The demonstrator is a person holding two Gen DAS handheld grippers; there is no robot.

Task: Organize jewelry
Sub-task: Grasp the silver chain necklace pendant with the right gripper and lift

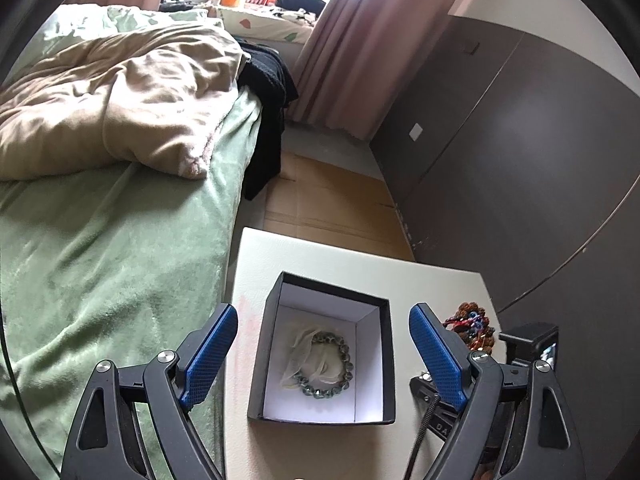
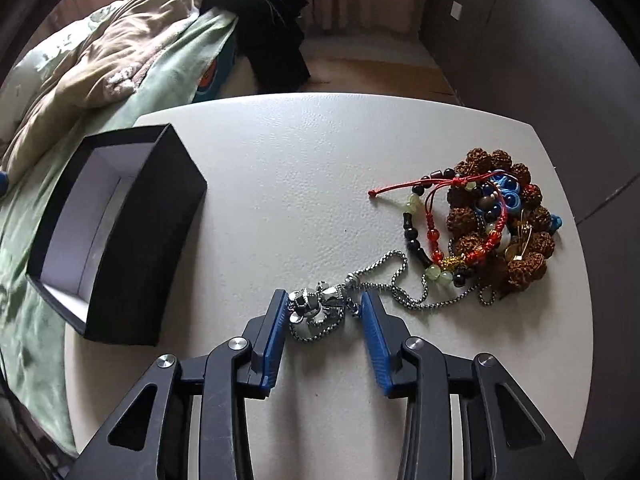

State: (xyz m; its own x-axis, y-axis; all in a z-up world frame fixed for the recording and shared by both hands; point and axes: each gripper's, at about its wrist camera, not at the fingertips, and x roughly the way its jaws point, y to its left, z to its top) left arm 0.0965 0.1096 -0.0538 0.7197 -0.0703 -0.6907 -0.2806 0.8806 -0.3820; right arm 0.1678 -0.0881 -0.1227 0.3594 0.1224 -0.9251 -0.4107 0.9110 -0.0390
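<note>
Fingers, left: left gripper (image 1: 323, 354) held wide apart and empty, blue pads (image 1: 210, 354) at lower left and lower right of its frame, poised above the box with the pads flanking it.
Fingers, right: right gripper (image 2: 325, 334) parted, blue pads (image 2: 276, 336) low over the table at lower centre of its frame, bracketing the pendant; whether the pads touch the metal cannot be told.
Bed: green-sheeted bed (image 1: 100, 248) fills the left of the left wrist view, with a beige quilt (image 1: 120, 96) bunched at upper left and dark clothing (image 1: 266, 120) hanging over its edge.
Table: white table (image 2: 320, 168) fills the centre of the right wrist view, beside the bed.
Box: black box (image 1: 322, 354) with white lining, open-topped, lower centre of the left view; it stands at the left of the right view, where its floor is hidden by the near wall.
Box contents: grey-green bead bracelet (image 1: 328, 360) lying on a pale gauze pouch (image 1: 308, 354).
Jewelry pile: tangled jewelry heap (image 2: 492, 220) at right of the right view, brown seed beads, red cords, blue rings, dark and green beads; single pieces are hard to separate.
Necklace: steel chain necklace (image 2: 400, 280) trails from the heap toward lower centre, ending in a silver pendant (image 2: 316, 304) between the right pads.
Cut off: heap only partly seen at the right edge of the left view, behind the finger.
</note>
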